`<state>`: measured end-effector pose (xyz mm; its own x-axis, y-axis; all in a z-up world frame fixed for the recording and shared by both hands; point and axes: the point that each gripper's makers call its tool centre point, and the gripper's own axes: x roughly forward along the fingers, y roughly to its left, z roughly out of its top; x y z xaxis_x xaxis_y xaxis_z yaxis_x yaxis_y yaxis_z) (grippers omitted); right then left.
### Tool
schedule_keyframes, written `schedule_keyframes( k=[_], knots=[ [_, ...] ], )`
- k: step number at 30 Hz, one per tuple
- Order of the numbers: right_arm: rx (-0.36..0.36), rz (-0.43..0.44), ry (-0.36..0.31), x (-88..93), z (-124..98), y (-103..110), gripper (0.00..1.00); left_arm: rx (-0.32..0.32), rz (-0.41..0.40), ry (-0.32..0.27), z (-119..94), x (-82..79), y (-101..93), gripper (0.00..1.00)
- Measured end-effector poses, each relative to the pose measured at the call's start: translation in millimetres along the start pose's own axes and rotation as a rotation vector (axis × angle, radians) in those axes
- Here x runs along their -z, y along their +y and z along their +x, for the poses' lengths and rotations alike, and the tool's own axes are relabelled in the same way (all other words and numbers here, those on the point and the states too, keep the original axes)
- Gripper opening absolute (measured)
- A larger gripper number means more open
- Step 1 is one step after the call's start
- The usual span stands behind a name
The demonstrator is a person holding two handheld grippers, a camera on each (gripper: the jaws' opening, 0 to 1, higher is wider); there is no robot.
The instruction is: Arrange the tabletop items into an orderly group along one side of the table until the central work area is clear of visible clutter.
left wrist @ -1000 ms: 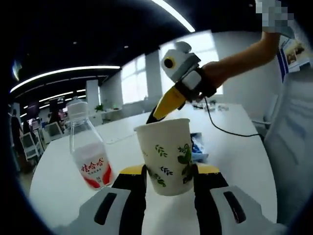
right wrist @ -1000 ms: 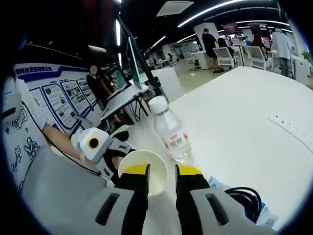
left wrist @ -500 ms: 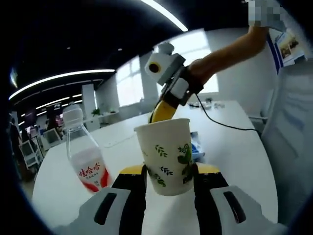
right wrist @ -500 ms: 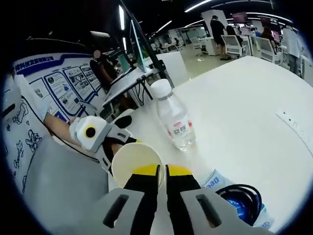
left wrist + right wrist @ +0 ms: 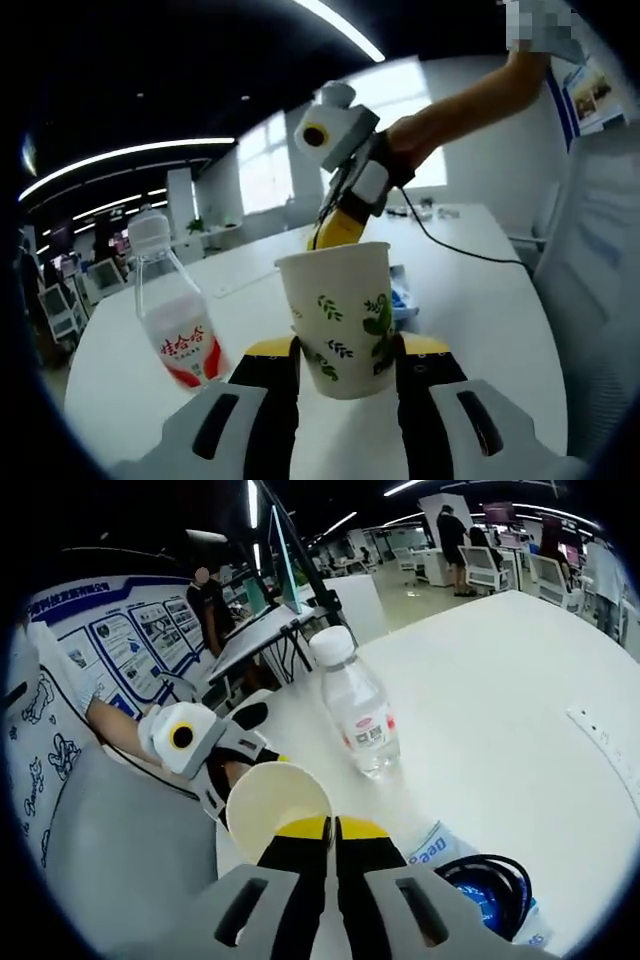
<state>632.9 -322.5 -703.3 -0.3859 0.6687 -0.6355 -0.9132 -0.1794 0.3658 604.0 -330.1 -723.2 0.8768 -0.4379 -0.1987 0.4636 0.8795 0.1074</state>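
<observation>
The white table is spreading wide under everything, with most of its surface bare. A clear water bottle with a red label is standing upright just beside the paper cup, which is sitting at the table's near edge. The left gripper is grasping the cup's lower body, one jaw pressing on each side. The right gripper is pinching the cup's rim from above, its jaws closed down on the thin wall. A blue-and-white packet with a coiled black cable on it is lying near the cup. With two grips on one light cup, any uneven pull is likely to crumple the rim or tip the cup against the bottle.
</observation>
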Motion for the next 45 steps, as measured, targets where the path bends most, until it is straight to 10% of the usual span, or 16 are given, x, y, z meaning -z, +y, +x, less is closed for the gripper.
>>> schedule_keyframes(
  k=[20, 45],
  knots=[
    [0.026, 0.045, 0.000, -20.6, -7, -8, 0.00, -0.042, -0.150, 0.066, -7, 19.8, 10.8, 0.46],
    [0.195, 0.066, 0.061, -32.6, 2, -69, 0.00, -0.061, -0.230, 0.121, -27, 33.3, 12.1, 0.52]
  ],
)
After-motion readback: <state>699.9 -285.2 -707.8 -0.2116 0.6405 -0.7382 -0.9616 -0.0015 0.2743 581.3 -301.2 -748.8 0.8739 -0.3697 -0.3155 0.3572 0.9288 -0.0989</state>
